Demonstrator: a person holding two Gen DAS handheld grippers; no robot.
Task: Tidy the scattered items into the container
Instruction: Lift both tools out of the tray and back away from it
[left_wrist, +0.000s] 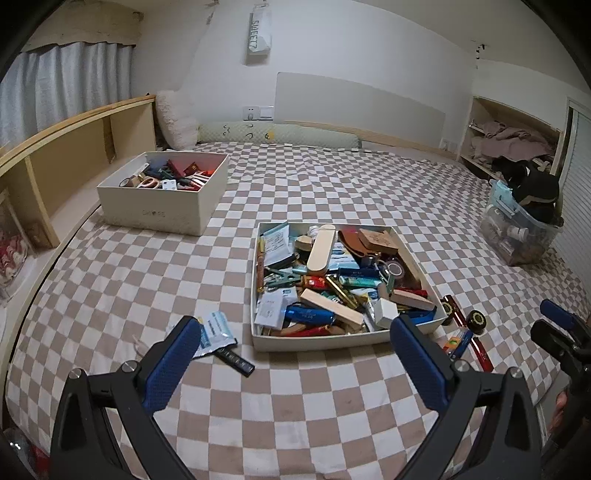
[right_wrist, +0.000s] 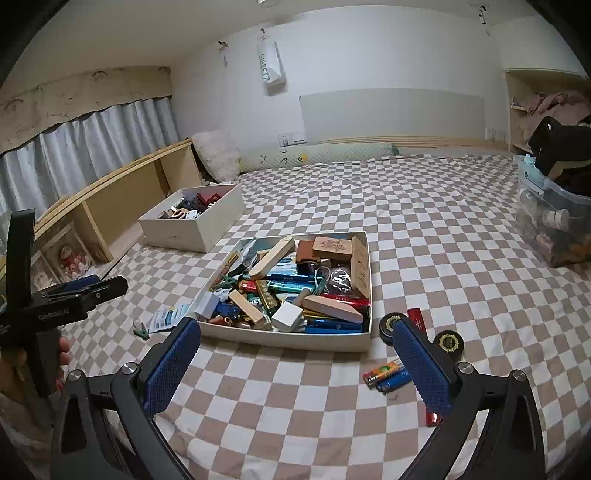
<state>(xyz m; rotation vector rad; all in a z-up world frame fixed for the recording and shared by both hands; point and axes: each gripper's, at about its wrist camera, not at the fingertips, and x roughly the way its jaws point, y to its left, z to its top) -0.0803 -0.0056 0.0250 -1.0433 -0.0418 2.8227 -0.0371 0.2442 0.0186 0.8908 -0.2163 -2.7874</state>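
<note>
Scattered items lie on the checkered bedspread (left_wrist: 295, 406) on both sides of the shallow white tray (left_wrist: 347, 338). Left gripper (left_wrist: 295, 328) hovers low over the bed, fingers spread wide, nothing between them. Right gripper (right_wrist: 295, 328) same: wide, empty, just near of the tray.

Near left of the tray: a foil packet (left_wrist: 218, 332) and a dark flat stick (left_wrist: 234, 362), long axis running near-right to far-left; a small green clip (right_wrist: 141, 329) beside them. Near right of the tray: two lighters (right_wrist: 388, 374) side by side, long axes pointing far-right; two black round tins (right_wrist: 448, 345); a red tube (right_wrist: 417, 315) pointing away from camera.

The tray sits mid-bed, heaped: wooden blocks, blue and teal tubes, a brown leather pouch, a tape roll, paper packets.

Far left: deeper white box (left_wrist: 162, 218) holding scissors, red and dark small items. Far right edge of the bed: clear plastic bin (left_wrist: 517, 236), bottles inside, dark clothing on top.
</note>
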